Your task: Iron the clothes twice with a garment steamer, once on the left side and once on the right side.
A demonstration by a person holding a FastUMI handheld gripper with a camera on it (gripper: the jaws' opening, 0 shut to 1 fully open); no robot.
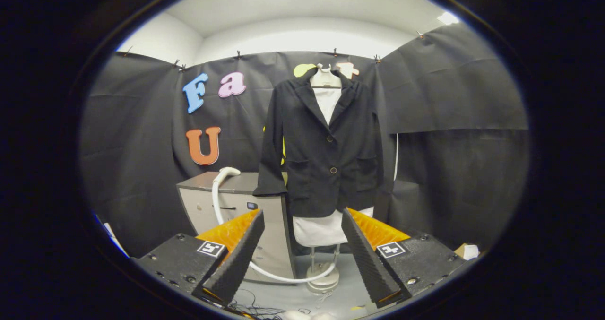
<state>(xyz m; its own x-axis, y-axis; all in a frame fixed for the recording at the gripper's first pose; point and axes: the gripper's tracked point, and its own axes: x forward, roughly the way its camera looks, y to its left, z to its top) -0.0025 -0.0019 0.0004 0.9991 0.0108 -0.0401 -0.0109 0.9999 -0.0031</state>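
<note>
A black blazer (326,145) hangs on a white mannequin torso (317,230) that stands on a metal stand (324,277), straight beyond my fingers. The garment steamer's white head (228,172) rests on top of a grey cabinet (264,225) left of the blazer, and its white hose (216,202) loops down the cabinet front to the floor by the stand. My gripper (302,254) is open, its fingers wide apart with nothing between them, well short of both steamer and blazer.
Black cloth walls close the booth on all sides. A small box (468,251) lies on the floor to the right of my fingers. Thin cables (253,308) trail on the grey floor just below the fingers.
</note>
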